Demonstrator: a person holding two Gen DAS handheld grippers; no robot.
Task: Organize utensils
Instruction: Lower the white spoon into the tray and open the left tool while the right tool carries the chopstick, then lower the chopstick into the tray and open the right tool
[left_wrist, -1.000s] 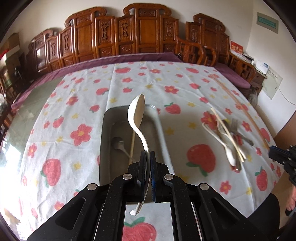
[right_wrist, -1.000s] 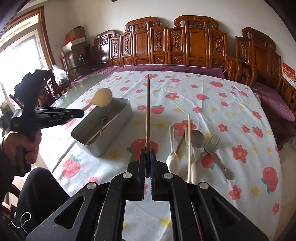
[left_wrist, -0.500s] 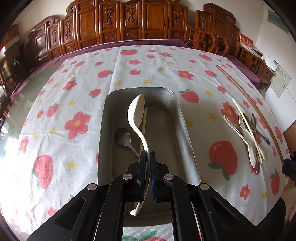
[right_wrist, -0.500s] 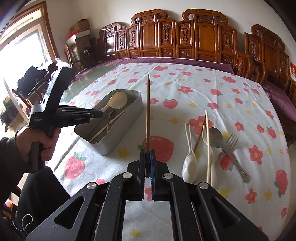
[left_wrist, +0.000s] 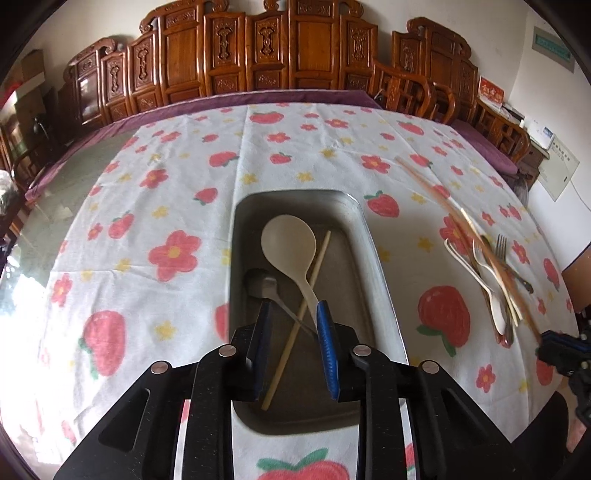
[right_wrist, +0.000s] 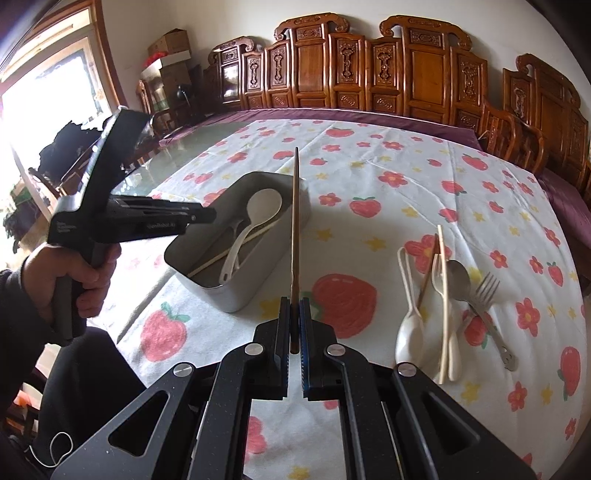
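- Left gripper (left_wrist: 294, 314) hangs over the metal tray (left_wrist: 373, 254), jaws spread wide, nothing between them.
- The cream spoon (left_wrist: 290, 245) lies in the tray, bowl toward the far end; its handle runs down beside the blue pad, and whether the two touch is hard to say.
- Under it, a pale chopstick (left_wrist: 295, 332) crosses the tray floor, and a metal spoon (left_wrist: 260, 284) is half hidden behind the left finger.
- Right gripper (right_wrist: 294, 314) is clamped tight on a brown chopstick (right_wrist: 294, 229), which stands straight out ahead, its tip over the tray's far corner in this view.
- On the desk (right_wrist: 369, 206), to the right, a loose heap: white spoons (right_wrist: 408, 332), a fork (right_wrist: 487, 299), a steel spoon (right_wrist: 458, 277), overlapping so the count is unclear.
- From the left wrist view the right gripper is only a blurred dark sliver at the edge.
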